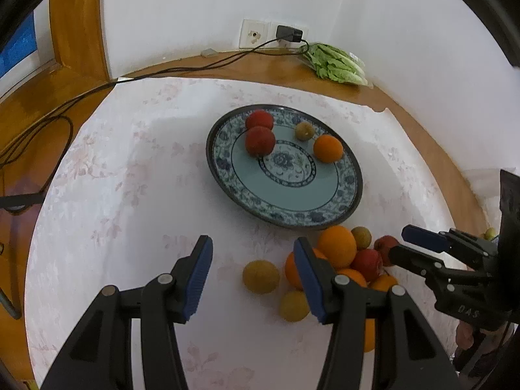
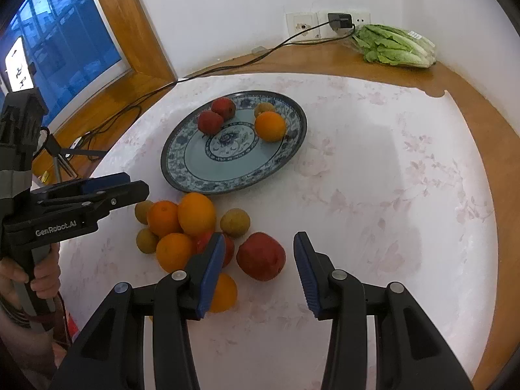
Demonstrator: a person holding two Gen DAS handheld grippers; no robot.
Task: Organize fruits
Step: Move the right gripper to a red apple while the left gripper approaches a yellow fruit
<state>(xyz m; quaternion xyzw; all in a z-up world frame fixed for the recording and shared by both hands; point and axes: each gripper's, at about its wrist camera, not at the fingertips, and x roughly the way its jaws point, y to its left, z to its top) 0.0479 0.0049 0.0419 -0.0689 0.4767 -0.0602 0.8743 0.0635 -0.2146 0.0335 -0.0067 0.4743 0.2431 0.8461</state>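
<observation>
A blue patterned plate (image 1: 286,195) (image 2: 195,169) holds two red apples (image 1: 260,140), an orange (image 1: 327,148) and a small green-yellow fruit (image 1: 304,130). A pile of oranges (image 2: 196,214), red apples (image 2: 261,256) and small green-yellow fruits (image 2: 234,223) lies on the cloth in front of the plate. My left gripper (image 1: 253,279) is open and empty, with a green-yellow fruit (image 1: 260,276) between its fingers. My right gripper (image 2: 259,273) is open around a red apple, not touching it. The right gripper also shows in the left wrist view (image 1: 409,243).
A white floral cloth (image 2: 373,195) covers the round wooden table (image 2: 481,123). A bag of lettuce (image 2: 395,45) lies at the back by the wall sockets. A black cable (image 1: 81,97) runs along the table's left. A window is at the left.
</observation>
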